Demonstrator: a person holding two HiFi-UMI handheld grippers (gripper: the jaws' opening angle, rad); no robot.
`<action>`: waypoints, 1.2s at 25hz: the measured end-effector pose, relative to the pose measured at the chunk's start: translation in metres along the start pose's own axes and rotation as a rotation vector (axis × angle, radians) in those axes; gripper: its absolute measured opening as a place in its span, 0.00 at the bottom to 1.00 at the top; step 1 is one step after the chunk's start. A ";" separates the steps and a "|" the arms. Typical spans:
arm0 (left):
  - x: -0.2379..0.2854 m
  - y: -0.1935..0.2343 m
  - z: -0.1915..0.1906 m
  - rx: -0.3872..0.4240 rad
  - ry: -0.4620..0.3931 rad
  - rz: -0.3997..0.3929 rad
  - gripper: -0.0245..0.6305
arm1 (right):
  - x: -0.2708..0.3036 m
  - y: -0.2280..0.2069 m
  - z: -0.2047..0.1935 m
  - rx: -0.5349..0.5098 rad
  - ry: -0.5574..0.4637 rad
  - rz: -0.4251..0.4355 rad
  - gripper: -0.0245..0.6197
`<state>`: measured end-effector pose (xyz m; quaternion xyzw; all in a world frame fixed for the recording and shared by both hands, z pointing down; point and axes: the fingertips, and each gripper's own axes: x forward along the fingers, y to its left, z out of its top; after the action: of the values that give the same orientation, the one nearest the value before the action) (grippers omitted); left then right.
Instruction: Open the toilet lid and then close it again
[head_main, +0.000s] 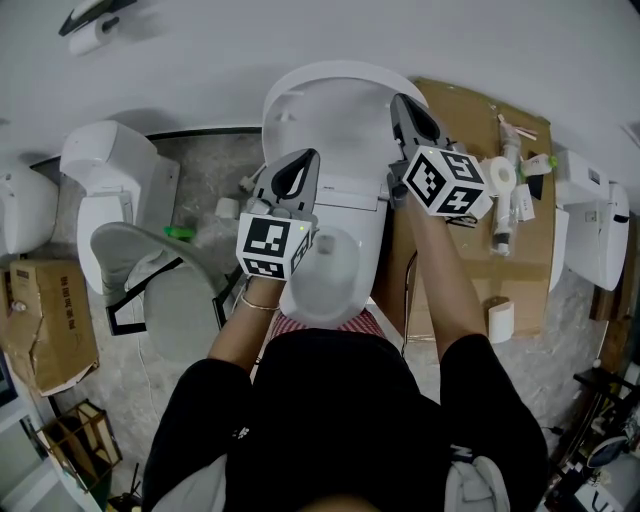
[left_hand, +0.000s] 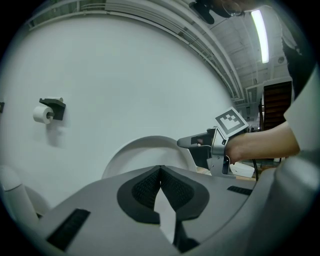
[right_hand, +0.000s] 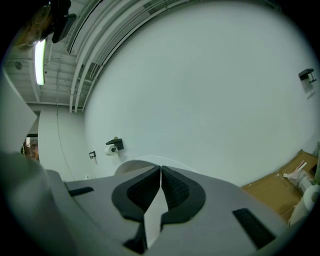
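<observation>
Toilet lid (head_main: 330, 95) stands raised, leaning back toward the white wall, above the open bowl (head_main: 345, 270). Left gripper (head_main: 311, 157) hovers over the left side of the seat area, its jaws clenched tip to tip on nothing, as its own view shows (left_hand: 160, 168). Right gripper (head_main: 398, 101) sits just beside the lid's right edge; contact cannot be told. Its jaws are likewise pressed together and empty (right_hand: 160, 168). Cardboard sheet (head_main: 470, 250) lies right of the toilet.
</observation>
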<state>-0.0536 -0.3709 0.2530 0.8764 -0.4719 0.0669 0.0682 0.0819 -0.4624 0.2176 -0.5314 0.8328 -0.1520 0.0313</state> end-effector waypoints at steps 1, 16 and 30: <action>0.000 0.001 0.000 -0.001 0.001 0.001 0.04 | 0.001 0.000 0.000 -0.001 -0.001 0.003 0.07; 0.002 0.007 -0.002 -0.024 0.008 0.005 0.04 | 0.003 -0.002 0.001 -0.011 -0.010 0.002 0.07; -0.007 0.003 0.014 -0.009 -0.022 -0.001 0.04 | -0.017 0.012 0.005 -0.019 0.000 0.002 0.07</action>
<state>-0.0592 -0.3694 0.2386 0.8770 -0.4725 0.0554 0.0670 0.0797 -0.4436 0.2074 -0.5310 0.8346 -0.1442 0.0266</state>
